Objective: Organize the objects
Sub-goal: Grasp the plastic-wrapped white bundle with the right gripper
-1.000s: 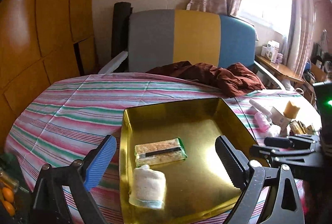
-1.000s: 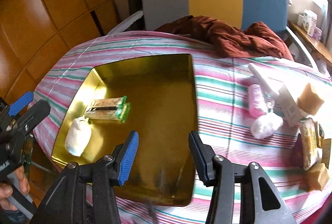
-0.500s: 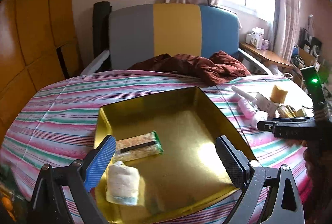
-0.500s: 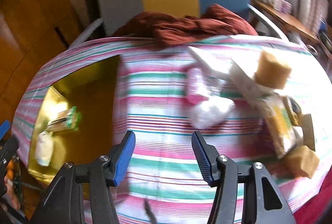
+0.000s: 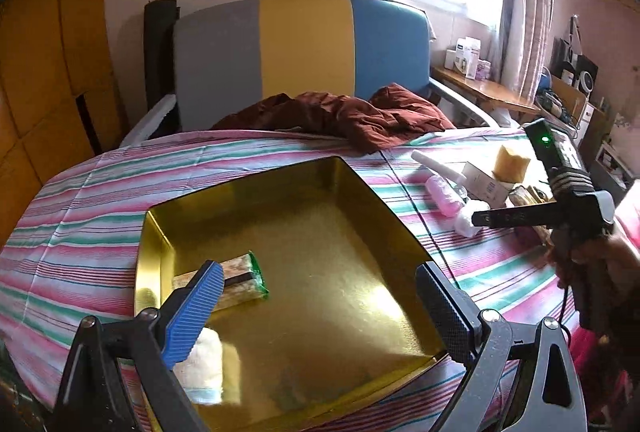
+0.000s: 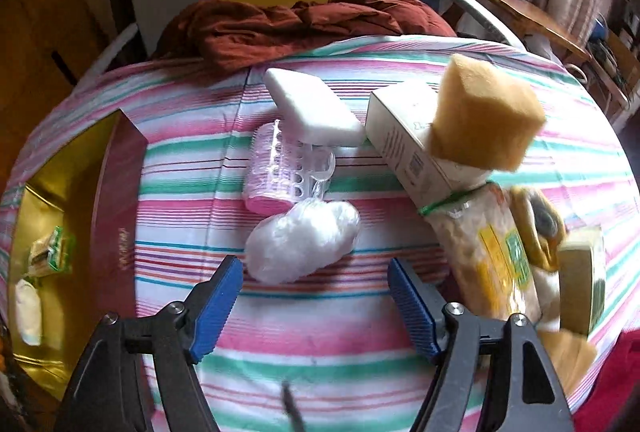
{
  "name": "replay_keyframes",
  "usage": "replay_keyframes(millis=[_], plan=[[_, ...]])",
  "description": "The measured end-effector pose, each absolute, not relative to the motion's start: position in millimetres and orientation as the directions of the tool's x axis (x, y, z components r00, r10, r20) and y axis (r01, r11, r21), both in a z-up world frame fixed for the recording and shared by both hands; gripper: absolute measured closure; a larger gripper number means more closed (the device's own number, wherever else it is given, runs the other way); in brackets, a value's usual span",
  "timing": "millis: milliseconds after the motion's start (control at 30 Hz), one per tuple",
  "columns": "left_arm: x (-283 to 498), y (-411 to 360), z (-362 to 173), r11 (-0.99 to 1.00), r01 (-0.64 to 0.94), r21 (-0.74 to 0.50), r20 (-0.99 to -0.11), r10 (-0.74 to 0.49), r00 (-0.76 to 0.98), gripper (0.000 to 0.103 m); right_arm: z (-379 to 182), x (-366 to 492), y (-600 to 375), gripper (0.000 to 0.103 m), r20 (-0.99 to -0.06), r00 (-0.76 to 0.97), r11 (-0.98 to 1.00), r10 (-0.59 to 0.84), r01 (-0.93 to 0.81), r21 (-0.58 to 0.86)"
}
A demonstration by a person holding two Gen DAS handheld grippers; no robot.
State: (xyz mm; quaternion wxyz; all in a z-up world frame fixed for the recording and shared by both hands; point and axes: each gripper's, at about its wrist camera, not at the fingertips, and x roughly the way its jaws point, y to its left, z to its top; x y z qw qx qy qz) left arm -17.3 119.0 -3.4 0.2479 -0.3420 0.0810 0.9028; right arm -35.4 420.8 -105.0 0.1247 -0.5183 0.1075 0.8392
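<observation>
**Right gripper lined up on wrapped white bundle; tray waits at left**

The pink, green and white striped tablecloth [image 6: 320,332] fills the right wrist view. The square gold metal tray [image 5: 320,200] occupies the centre of the left wrist view and already holds a green-edged snack packet [image 5: 244,278] and a white cloth roll [image 5: 202,360].

The clear-wrapped white bundle [image 6: 302,240] lies at frame centre, touching a pink perforated roller [image 6: 276,168].

The right gripper [image 6: 316,306], jaws apart and empty, hovers just short of the bundle.

The left gripper [image 5: 320,304], jaws wide and empty, hangs over the tray.

Recommendation: straddle the bundle's middle, avoid the roller, and close gently; the wrap looks slippery.
</observation>
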Motion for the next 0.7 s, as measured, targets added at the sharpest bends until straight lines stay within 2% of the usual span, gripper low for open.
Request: replay_keyframes(millis=[100,200,333,367,400,700], plan=[[-18.1,121.8,-5.7,-0.859,-0.510,-0.032,-0.665,0.400,-0.631,0.006,-109.4,-41.7,422.8,0.020,-0.895,-0.436,-0.957,0.091,-0.286,0.042],[-20.6,124.6,-8.1,-0.855,-0.517,-0.042,-0.674,0.406,-0.617,0.006,-113.0,-45.1,419.8,0.020,-0.893,-0.446,-0.965,0.059,-0.255,0.063],[-23.6,132.6,-10.5,-0.845,-0.532,-0.047,-0.684,0.416,-0.600,0.006,-124.3,-51.6,415.3,0.020,-0.902,-0.421,-0.971,0.091,-0.237,0.013],[-24.0,135.0,-10.7,-0.843,-0.536,-0.047,-0.685,0.418,-0.596,0.006,-126.5,-53.3,415.1,0.024,-0.906,-0.414,-0.972,0.091,-0.234,0.009],[-23.8,137.2,-10.7,-0.841,-0.539,-0.047,-0.686,0.419,-0.594,0.006,-127.0,-53.6,415.0,0.041,-0.906,-0.413,-0.974,0.089,-0.228,0.009],[-34.4,168.2,-6.9,-0.801,-0.595,-0.064,-0.693,0.465,-0.551,0.006,-97.0,-35.9,421.9,0.044,-0.850,-0.524,-0.969,0.046,-0.229,0.089]])
